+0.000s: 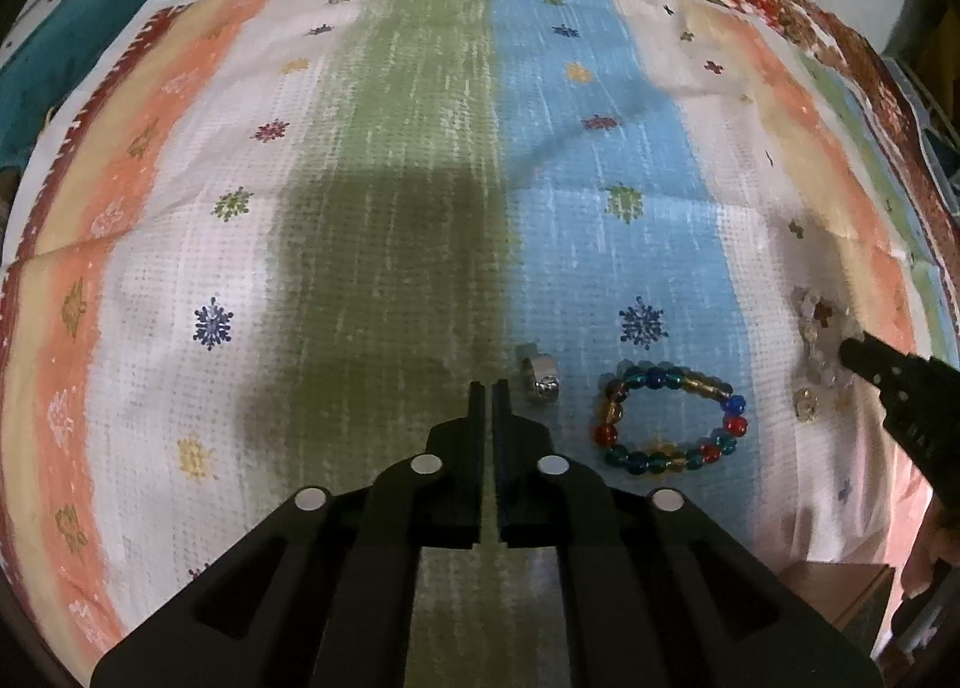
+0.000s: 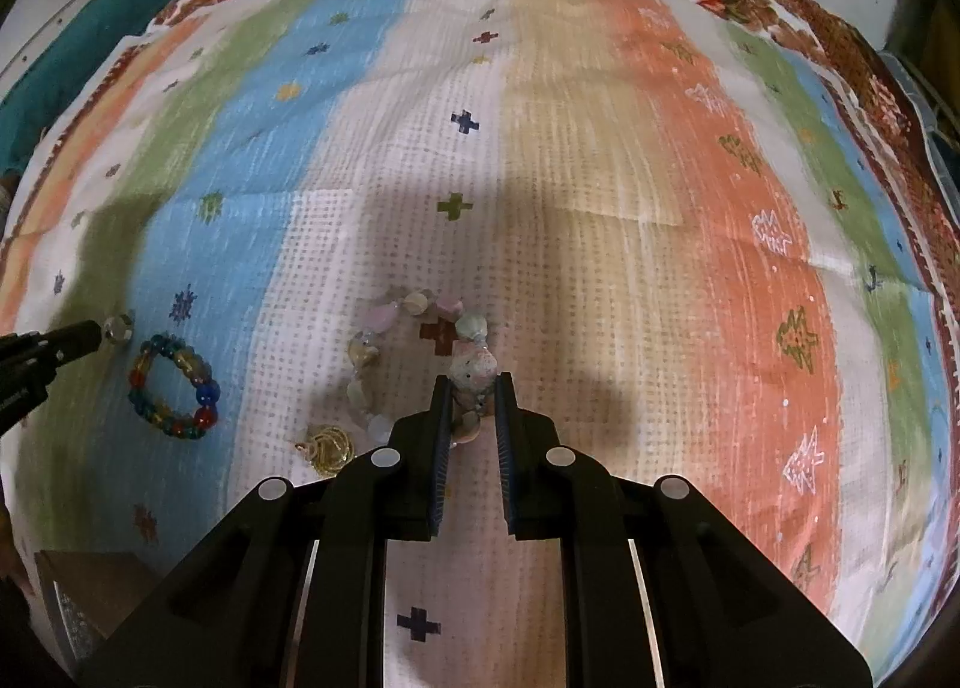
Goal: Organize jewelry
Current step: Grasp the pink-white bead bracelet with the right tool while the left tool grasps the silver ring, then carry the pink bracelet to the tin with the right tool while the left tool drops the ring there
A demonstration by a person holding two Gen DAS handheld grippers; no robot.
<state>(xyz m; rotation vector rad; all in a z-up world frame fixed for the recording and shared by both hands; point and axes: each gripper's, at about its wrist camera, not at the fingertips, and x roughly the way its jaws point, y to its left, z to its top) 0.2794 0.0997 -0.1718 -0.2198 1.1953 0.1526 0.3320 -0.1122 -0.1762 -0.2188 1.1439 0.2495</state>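
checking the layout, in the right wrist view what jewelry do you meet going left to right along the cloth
left gripper tip → silver ring → multicoloured bead bracelet → gold wire charm → pale stone bracelet, its right side pinched by the right gripper.

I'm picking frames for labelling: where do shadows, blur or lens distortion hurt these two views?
Left wrist: fisheye bends the striped cloth; a dark shadow sits ahead of the left gripper; the silver ring glints. Right wrist: the same bending, softer shadow, slight edge blur; pale bead bracelet low in contrast.
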